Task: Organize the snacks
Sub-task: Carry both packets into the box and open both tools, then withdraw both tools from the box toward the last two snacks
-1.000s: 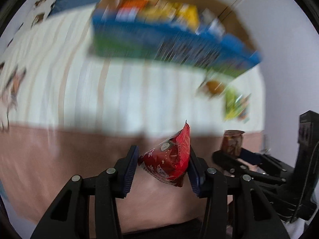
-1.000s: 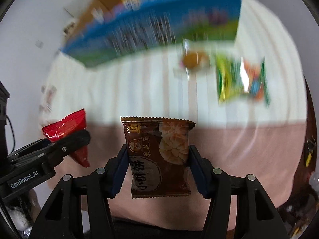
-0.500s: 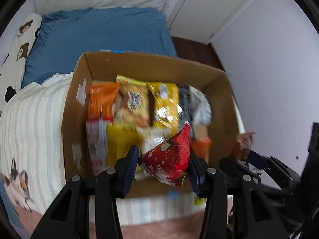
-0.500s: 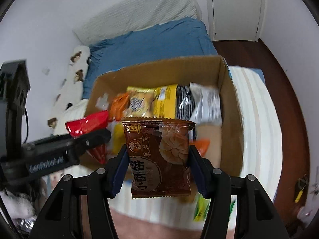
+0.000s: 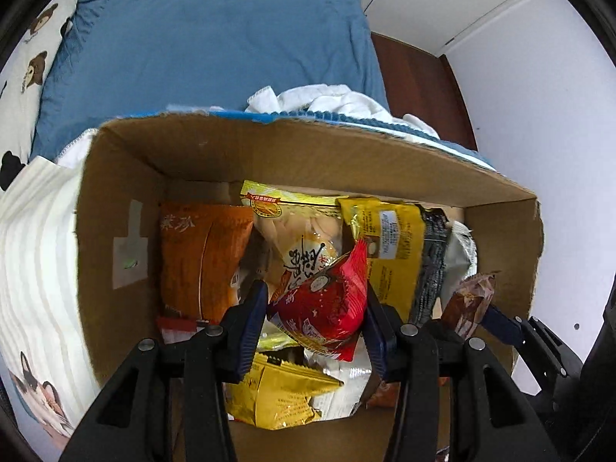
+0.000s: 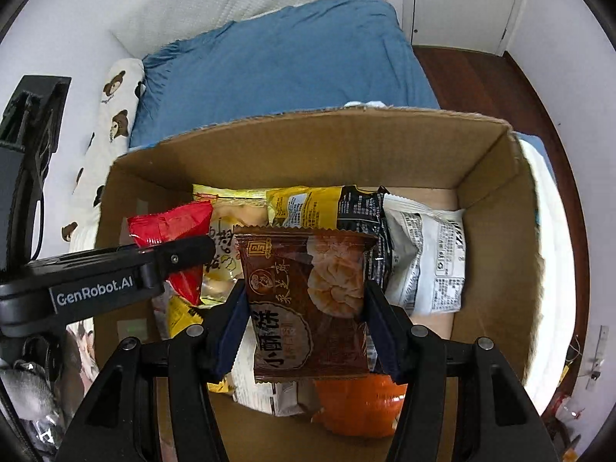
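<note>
My left gripper [image 5: 315, 319] is shut on a red snack packet [image 5: 323, 304] and holds it over the open cardboard box [image 5: 308, 154]. My right gripper [image 6: 306, 319] is shut on a brown pastry packet [image 6: 308, 300], also over the box [image 6: 496, 231]. The box holds several snack bags: orange [image 5: 200, 261], yellow [image 5: 392, 238] and white [image 6: 427, 258]. The left gripper with its red packet [image 6: 169, 231] shows at the left of the right wrist view. The brown packet [image 5: 469, 300] shows at the right of the left wrist view.
The box stands on a striped white cover [image 5: 34, 269] on a bed. A blue blanket [image 5: 215, 46] lies behind it, with a bear-print pillow [image 6: 111, 115] at the left. White cloth [image 5: 327, 100] is bunched behind the box. Dark wood floor [image 6: 481, 69] lies at the right.
Both grippers have moved forward from above the bed cover to over the box, still holding their packets. The box interior now fills both views.
</note>
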